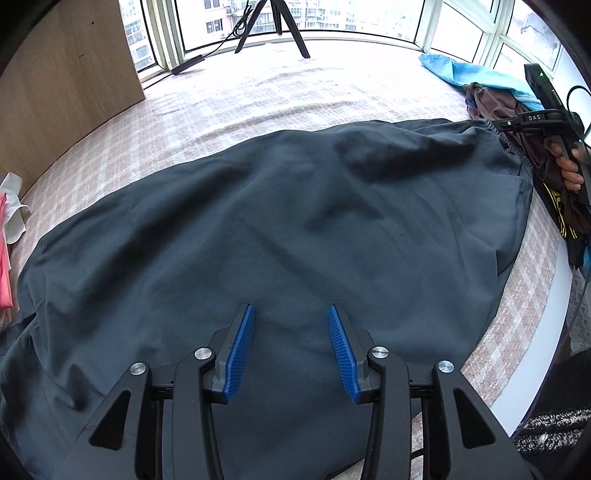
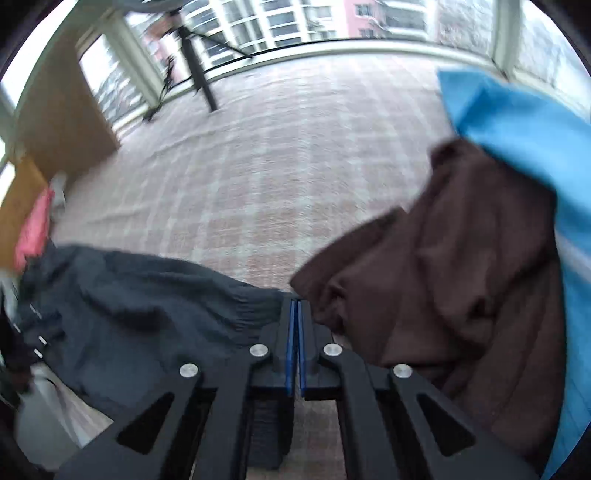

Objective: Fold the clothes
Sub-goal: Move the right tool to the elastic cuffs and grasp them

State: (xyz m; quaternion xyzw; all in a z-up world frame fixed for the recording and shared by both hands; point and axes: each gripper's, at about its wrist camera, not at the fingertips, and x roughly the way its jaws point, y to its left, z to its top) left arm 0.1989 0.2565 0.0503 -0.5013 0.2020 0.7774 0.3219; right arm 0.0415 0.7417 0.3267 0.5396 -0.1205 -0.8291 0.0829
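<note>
My left gripper (image 1: 291, 314) hovers low over the dark grey garment (image 1: 277, 221), its jaws spread apart with nothing between the 2 blue pads (image 1: 242, 350). The cloth lies directly beneath and ahead of them, spread wide across the pink checked bed cover (image 1: 258, 92), reaching from the near left edge to the far right, with soft creases across the middle.

My right gripper (image 2: 295, 306) has its jaws pressed together, the 2 blue pads all but touching. The gathered elastic edge of the grey garment (image 2: 147, 306) runs right up to their left side and tips; the left wrist view shows that same ruffled edge meeting the right gripper (image 1: 532, 120), so the jaws appear clamped on it, though the pinch itself is small and the right view is blurred by motion. My right hand (image 1: 570, 168) grips the handle.

Just right of those jaws lies a brown garment (image 2: 461, 266), bunched and touching the gripper's side, and beyond it a bright blue cloth (image 2: 524, 129). A pink item (image 2: 33, 232) sits at the far left beside a wooden cabinet (image 1: 66, 74). A black tripod (image 1: 273, 22) stands by the window.
</note>
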